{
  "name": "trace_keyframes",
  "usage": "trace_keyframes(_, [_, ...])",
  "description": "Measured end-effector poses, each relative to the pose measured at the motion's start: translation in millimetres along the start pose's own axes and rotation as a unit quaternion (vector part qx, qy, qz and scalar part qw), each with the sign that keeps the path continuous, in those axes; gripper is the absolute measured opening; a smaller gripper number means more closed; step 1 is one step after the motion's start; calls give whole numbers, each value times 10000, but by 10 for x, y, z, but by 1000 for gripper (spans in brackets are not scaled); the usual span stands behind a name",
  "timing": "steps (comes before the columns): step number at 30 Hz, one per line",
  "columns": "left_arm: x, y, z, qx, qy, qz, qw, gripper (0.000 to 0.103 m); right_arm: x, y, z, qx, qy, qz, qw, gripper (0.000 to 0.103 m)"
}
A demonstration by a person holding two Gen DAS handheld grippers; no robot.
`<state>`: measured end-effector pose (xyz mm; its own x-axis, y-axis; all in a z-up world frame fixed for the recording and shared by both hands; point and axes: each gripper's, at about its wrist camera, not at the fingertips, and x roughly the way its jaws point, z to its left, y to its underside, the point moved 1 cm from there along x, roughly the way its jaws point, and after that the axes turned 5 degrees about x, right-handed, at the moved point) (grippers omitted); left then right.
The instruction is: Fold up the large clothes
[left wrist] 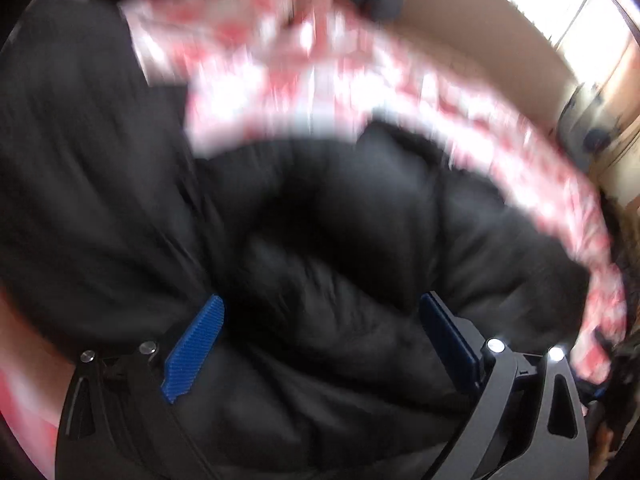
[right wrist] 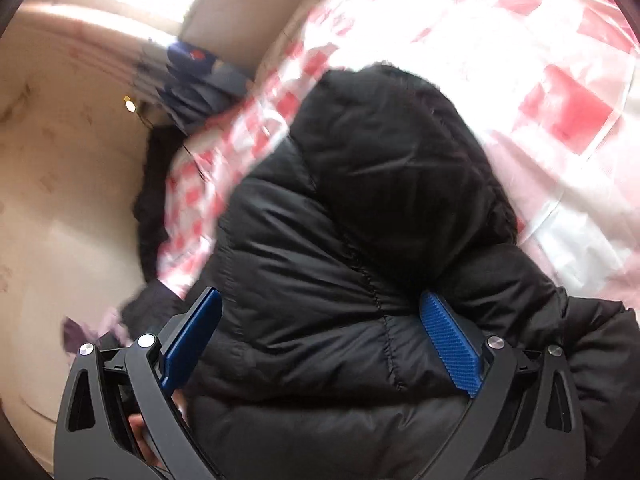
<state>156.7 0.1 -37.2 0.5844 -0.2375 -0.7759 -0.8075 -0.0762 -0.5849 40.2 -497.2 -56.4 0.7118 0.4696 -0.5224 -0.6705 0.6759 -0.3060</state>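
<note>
A black puffer jacket [left wrist: 320, 220] lies bunched on a red-and-white checked sheet [left wrist: 280, 60]; this view is blurred. My left gripper [left wrist: 322, 300] hangs just over the jacket with its blue pads [left wrist: 192, 344] wide apart and padded fabric bulging between them, not pinched. In the right wrist view the same jacket [right wrist: 380, 160] lies folded over itself on the sheet [right wrist: 520, 60]. My right gripper [right wrist: 320, 294] stands open over a quilted fold, and neither of its pads [right wrist: 450, 344] presses on the cloth.
Beyond the sheet's edge is a beige floor [right wrist: 60, 160] with a dark blue bundle [right wrist: 192, 64] and a purple cloth [right wrist: 80, 328]. A bright window [left wrist: 580, 20] is at the far right. A person's fingers [right wrist: 140, 432] show behind the right gripper.
</note>
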Motion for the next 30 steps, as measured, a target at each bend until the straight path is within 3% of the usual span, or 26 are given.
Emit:
trace_keyframes(2, [-393, -327, 175, 65, -423, -555, 9975, 94, -131, 18, -55, 217, -156, -226, 9994, 96])
trace_keyframes(5, [-896, -881, 758, -397, -1535, -1079, 9814, 96, -192, 49, -117, 430, -252, -322, 9982, 96])
trace_keyframes(6, [-979, -1073, 1053, -703, -1949, -1021, 9730, 96, -180, 47, -122, 397, -222, -299, 9985, 96])
trace_keyframes(7, [-1002, -1168, 1269, -901, -2105, -904, 9692, 96, -162, 47, -117, 371, -207, -276, 9987, 96])
trace_keyframes(9, [-945, -1369, 1706, -1245, -2242, -542, 9650, 96, -142, 25, -116, 390, -223, -258, 9987, 96])
trace_keyframes(11, [-874, -1486, 1991, -1451, -2445, -426, 9578, 96, -65, -12, -63, 373, -220, -215, 9988, 96])
trace_keyframes(17, [-535, -1613, 2077, -1498, -3140, -458, 9364, 96, -19, -4, -35, 397, -242, -164, 9988, 96])
trace_keyframes(20, [-252, -1487, 1769, -994, -3105, -414, 9444, 96, 45, -37, -37, 441, -271, -134, 9986, 96])
trace_keyframes(23, [-21, -1378, 1724, -885, -3333, -387, 9379, 94, 57, -40, -35, 429, -272, -123, 9986, 96])
trace_keyframes(25, [-36, -1379, 1836, -1260, -2991, -530, 9444, 67, 56, -40, -42, 430, -279, -121, 9986, 96])
trace_keyframes(26, [-74, -1392, 1850, -1331, -2547, -669, 9555, 31, 54, -42, -41, 442, -290, -122, 9985, 96])
trace_keyframes(27, [-76, -1393, 1795, -1213, -2402, -674, 9607, 16, 57, -45, -40, 450, -301, -116, 9985, 96])
trace_keyframes(28, [-88, -1406, 1646, -810, -2411, -803, 9638, 13, 59, -46, -36, 454, -303, -110, 9984, 96])
trace_keyframes(30, [-168, -1324, 1171, 306, -2611, -1110, 9584, 9, 63, -44, -36, 465, -315, -105, 9984, 96])
